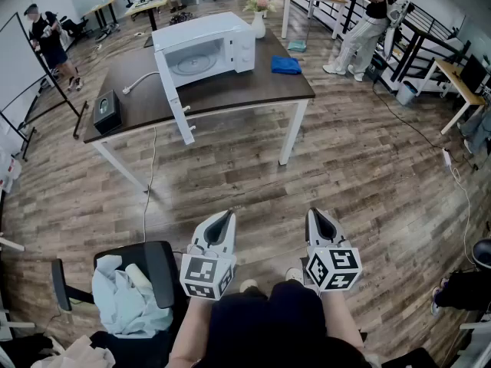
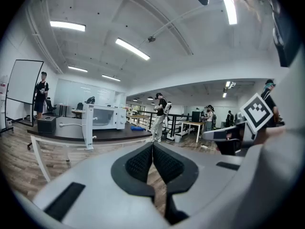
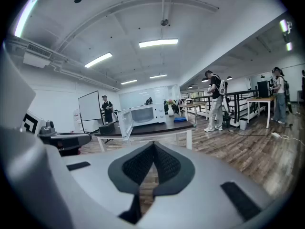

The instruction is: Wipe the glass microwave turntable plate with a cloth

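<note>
Low in frame, left gripper (image 1: 228, 215) and right gripper (image 1: 314, 213), jaws of both pressed together on nothing. Upper centre: plate (image 1: 192, 64) inside microwave (image 1: 207, 31), door (image 1: 175, 98) swung open, on table (image 1: 230, 89); blue cloth (image 1: 285, 65) just right. Floor (image 1: 230, 167) between; chair (image 1: 157, 271) with clothes lower left.

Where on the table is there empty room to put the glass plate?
The widest bare patch of the table is the front strip between the open microwave door and the blue cloth. Left of the microwave it's tighter: a white cord and black box sit there.
</note>
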`<move>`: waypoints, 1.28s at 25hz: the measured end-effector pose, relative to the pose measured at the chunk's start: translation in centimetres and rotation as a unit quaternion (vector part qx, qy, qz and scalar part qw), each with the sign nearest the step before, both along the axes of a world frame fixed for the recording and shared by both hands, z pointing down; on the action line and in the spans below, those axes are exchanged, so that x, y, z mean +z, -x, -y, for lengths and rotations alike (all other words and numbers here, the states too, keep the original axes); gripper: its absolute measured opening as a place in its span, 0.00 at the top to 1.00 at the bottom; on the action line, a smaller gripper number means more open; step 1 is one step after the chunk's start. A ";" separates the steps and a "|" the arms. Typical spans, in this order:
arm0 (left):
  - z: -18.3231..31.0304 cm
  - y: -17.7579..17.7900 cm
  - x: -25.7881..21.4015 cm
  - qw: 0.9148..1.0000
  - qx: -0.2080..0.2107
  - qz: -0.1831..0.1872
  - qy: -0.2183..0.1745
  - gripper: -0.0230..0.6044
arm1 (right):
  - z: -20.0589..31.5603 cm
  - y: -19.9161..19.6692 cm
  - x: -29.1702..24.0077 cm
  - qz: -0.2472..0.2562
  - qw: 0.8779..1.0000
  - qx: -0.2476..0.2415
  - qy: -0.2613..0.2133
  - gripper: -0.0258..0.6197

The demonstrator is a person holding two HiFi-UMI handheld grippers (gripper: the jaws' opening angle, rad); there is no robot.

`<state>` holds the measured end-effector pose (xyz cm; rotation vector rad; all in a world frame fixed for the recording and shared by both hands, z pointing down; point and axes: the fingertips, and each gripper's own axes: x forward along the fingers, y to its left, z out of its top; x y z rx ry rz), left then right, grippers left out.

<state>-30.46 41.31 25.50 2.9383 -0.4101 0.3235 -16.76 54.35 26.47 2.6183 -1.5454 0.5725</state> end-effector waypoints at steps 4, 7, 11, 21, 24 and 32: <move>0.3 0.3 0.2 1.000 0.000 0.000 0.001 0.95 | 0.1 0.2 0.2 0.003 1.000 0.006 0.000 0.97; 0.5 0.5 0.2 1.000 0.001 -0.001 0.003 0.95 | 0.1 0.2 0.3 0.005 1.000 0.014 -0.002 0.97; 0.4 0.7 0.0 1.000 0.003 -0.007 0.010 0.95 | 0.0 0.5 0.6 0.006 1.000 0.021 0.004 0.97; 0.5 0.9 1.5 1.000 0.003 0.006 0.019 0.95 | 1.2 1.3 2.7 0.031 0.999 0.012 0.016 0.97; 1.8 0.3 2.2 1.000 -0.006 0.010 0.020 0.95 | 2.7 0.2 3.4 0.036 0.999 0.004 0.019 0.97; 8.4 -5.7 2.6 0.999 -0.029 0.008 0.028 0.95 | 10.3 -6.4 3.8 0.042 0.999 -0.021 0.023 0.97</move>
